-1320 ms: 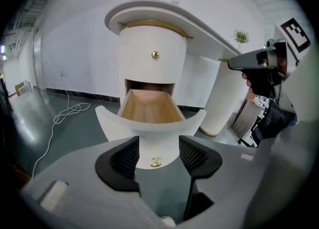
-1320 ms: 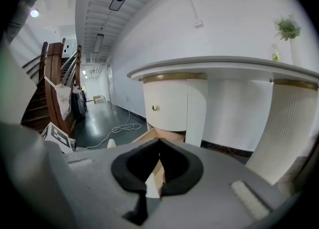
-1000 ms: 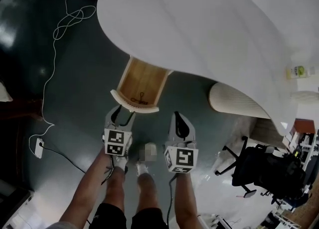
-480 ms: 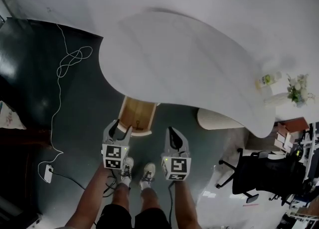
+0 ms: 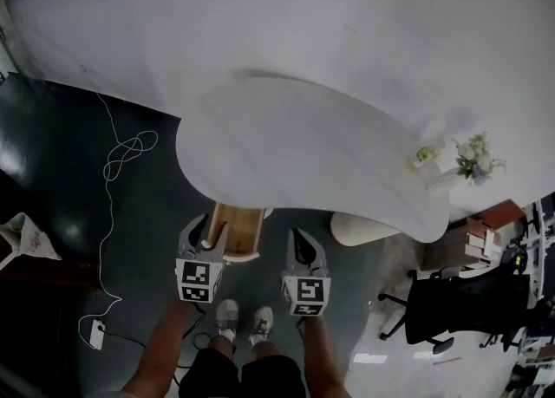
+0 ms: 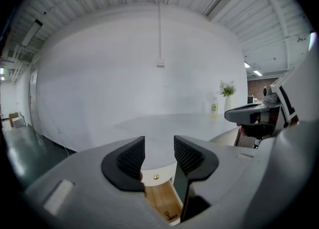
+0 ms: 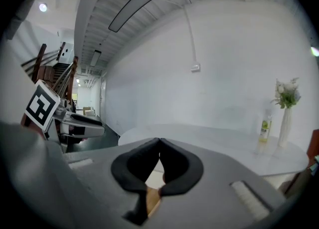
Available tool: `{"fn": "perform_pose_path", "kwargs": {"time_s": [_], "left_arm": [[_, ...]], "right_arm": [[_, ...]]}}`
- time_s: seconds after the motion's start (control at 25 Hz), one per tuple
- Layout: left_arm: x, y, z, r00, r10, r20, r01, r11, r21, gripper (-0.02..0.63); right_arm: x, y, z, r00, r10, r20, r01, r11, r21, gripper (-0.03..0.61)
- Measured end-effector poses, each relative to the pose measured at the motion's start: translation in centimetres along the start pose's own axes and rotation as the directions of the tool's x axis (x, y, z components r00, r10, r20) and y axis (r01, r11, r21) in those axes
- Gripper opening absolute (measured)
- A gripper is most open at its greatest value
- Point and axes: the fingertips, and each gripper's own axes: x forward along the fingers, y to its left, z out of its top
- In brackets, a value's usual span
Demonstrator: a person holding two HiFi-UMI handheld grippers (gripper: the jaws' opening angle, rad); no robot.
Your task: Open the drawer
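Note:
The wooden drawer (image 5: 240,230) stands pulled out from under the white table's near edge, and its light wood floor shows. In the left gripper view its front knob (image 6: 156,177) and wooden inside (image 6: 160,200) lie below the jaws. My left gripper (image 5: 205,231) hangs over the drawer's left front corner, apart from it. This gripper (image 6: 159,155) is open; its jaws have just been closing, with nothing between them. My right gripper (image 5: 300,242) is to the right of the drawer, shut with its tips touching and nothing held (image 7: 159,160).
The curved white table (image 5: 329,145) carries a bottle (image 5: 423,154) and a vase of flowers (image 5: 473,158) at its right end. A white ribbed base (image 5: 364,229) stands under it. A black office chair (image 5: 442,309) is at the right, a white cable (image 5: 113,158) at the left. My shoes (image 5: 243,320) are below.
Both grippers have risen away from the open drawer and now point more level. The head view has pulled back, so table and drawer look smaller. The left jaws have narrowed.

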Motion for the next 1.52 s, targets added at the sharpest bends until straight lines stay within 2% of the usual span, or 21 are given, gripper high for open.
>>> {"fn": "perform_pose_path", "kwargs": {"time_s": [0.28, 0.44, 0.6, 0.88, 1.04, 1.24, 1.52], "left_arm": [[-2.7, -0.6, 9.1, 0.995, -0.029, 0.097, 0.024, 0.998, 0.05, 0.181], [-4.0, -1.6, 11.6, 0.992, -0.05, 0.112, 0.041, 0.996, 0.079, 0.155], [-5.6, -1.8, 13.3, 0.991, -0.047, 0.127, 0.037, 0.996, 0.077, 0.136], [-8.8, -1.8, 15.0, 0.989, -0.025, 0.146, 0.011, 0.995, 0.097, 0.098], [-10.0, -1.5, 15.5, 0.987, -0.007, 0.158, -0.011, 0.993, 0.114, 0.08], [-10.4, -1.6, 15.8, 0.986, -0.001, 0.169, -0.017, 0.994, 0.105, 0.037], [-9.9, -1.2, 16.4, 0.984, 0.01, 0.177, -0.029, 0.994, 0.102, 0.014]], "right_arm": [[-3.9, -1.5, 6.1, 0.996, -0.068, 0.063, 0.068, 0.998, 0.012, 0.003], [-6.4, -2.6, 8.8, 0.99, -0.112, 0.09, 0.115, 0.993, -0.018, 0.003], [-8.6, -3.1, 11.7, 0.983, -0.132, 0.13, 0.137, 0.99, -0.029, 0.003], [-11.3, -3.1, 14.5, 0.977, -0.142, 0.16, 0.15, 0.988, -0.039, 0.003], [-11.6, -2.5, 14.9, 0.98, -0.12, 0.16, 0.127, 0.991, -0.034, 0.003], [-11.3, -2.3, 15.1, 0.981, -0.099, 0.166, 0.105, 0.994, -0.032, 0.003], [-10.7, -2.4, 15.5, 0.981, -0.09, 0.171, 0.098, 0.994, -0.038, 0.003]]}}
